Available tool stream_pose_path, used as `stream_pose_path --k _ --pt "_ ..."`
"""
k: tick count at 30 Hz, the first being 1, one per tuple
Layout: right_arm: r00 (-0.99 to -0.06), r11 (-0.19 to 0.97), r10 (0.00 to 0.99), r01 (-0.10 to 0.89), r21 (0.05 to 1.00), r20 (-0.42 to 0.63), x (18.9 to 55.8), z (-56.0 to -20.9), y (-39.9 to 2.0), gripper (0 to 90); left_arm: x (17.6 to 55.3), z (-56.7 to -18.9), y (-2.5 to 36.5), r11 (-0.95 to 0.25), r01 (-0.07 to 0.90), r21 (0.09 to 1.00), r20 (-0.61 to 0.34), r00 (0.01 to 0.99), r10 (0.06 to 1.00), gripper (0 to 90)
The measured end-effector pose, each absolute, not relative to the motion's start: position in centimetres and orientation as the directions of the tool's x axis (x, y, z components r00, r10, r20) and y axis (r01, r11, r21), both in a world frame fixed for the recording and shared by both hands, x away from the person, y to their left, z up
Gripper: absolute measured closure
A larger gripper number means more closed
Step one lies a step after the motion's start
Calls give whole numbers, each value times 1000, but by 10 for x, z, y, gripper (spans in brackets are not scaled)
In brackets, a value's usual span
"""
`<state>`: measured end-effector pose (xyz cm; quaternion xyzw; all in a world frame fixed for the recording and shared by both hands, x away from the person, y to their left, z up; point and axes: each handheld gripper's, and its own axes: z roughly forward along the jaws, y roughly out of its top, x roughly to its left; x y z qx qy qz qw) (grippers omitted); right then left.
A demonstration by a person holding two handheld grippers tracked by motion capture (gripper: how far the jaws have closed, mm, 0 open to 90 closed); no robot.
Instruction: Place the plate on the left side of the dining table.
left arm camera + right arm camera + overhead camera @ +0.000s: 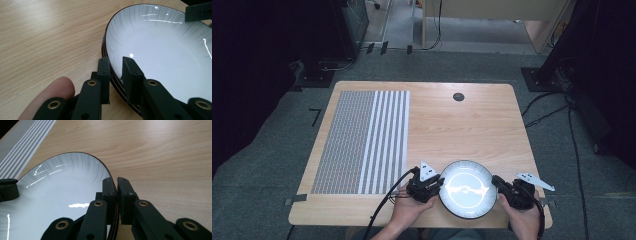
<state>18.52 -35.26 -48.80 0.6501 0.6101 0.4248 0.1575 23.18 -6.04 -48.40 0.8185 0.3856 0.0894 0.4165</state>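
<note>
A white plate [467, 192] with a dark rim lies near the front edge of the wooden table [472, 125]. My left gripper [440, 186] is shut on the plate's left rim, and my right gripper [495, 182] is shut on its right rim. In the left gripper view the plate [162, 50] has one jaw of the left gripper [115, 68] inside the rim and one outside. In the right gripper view the plate [62, 187] sits to the left, and the right gripper [116, 188] pinches its rim the same way.
A grey and white striped mat [362, 142] covers the table's left part. A black round cap [458, 97] sits near the far edge. Bare wood lies beyond the plate. Cables and dark stands are on the floor around the table.
</note>
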Motion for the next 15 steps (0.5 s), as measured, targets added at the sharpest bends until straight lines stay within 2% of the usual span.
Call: stream_pose_path --k 2,7,11,15 --pt "-101 -205 928 665 718 358 185 -489 -352 851 232 -484 -61 -358 555 751 -170 686 707 775" --pt "-100 -137 958 663 736 268 185 -489 -341 843 231 -484 -62 -365 548 753 -157 687 709 776" --pt "-77 -170 954 656 735 290 184 -486 -343 871 231 -485 -63 -364 551 751 -158 685 711 772" --pt "-53 -245 927 665 705 372 184 -485 -349 890 232 -486 -64 -370 556 744 -159 686 710 749"
